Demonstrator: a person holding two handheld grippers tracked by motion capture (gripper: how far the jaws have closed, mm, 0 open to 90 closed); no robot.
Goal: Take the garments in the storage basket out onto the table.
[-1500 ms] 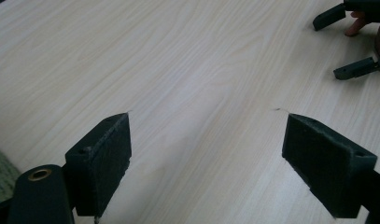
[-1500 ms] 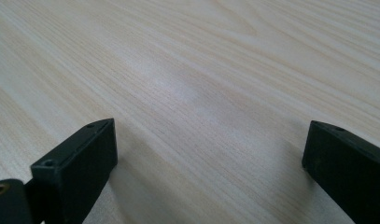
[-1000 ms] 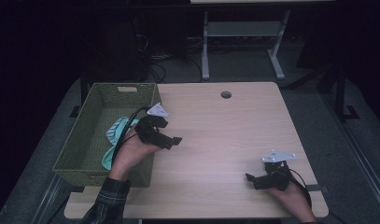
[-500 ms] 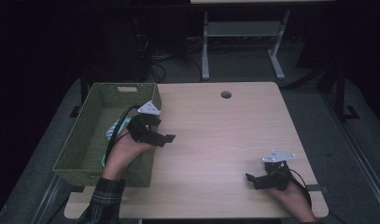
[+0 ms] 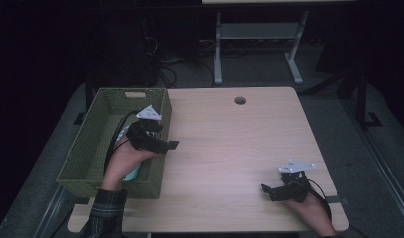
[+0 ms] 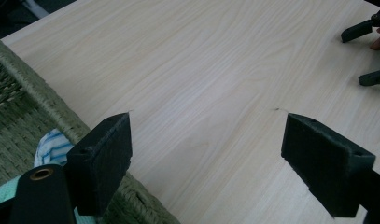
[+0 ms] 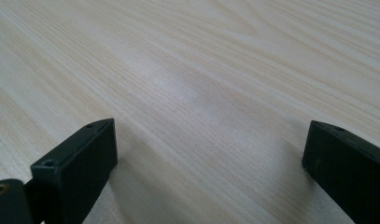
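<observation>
Scene: a person at a pale wooden desk point(image 5: 229, 148) works two hand-held grippers; a green woven basket point(image 5: 90, 148) stands on the desk's left edge.

Left gripper: the left gripper point(image 5: 170, 145) hangs over the basket's right rim, pointing right across the desk. In the left gripper view its fingers point(image 6: 103, 161) stand wide apart with nothing between them, bare wood ahead.

Change: over the last second this gripper has drawn back to the left and slightly away from the person, from over the desk just right of the basket towards the rim, empty throughout.

Cloth: a piece of cloth point(image 6: 52, 147), white with blue stripes and a mint-green part, lies inside the basket against its right wall, just below the left hand; in the high view a patch of it point(image 5: 131, 174) shows beside the wrist.

Right gripper: the right gripper point(image 5: 265, 191) rests low at the near right of the desk, where it was a second ago. In its own view the fingers point(image 7: 80, 158) are spread, holding nothing, close over the wood.

Desk: otherwise bare, with a round cable hole point(image 5: 240, 100) at the far edge.

Reading: the cloth already sits in the basket and both grippers are free, so the putting-away looks finished, the left hand's short retreat reading as a pull-back after release rather than a new reach.
</observation>
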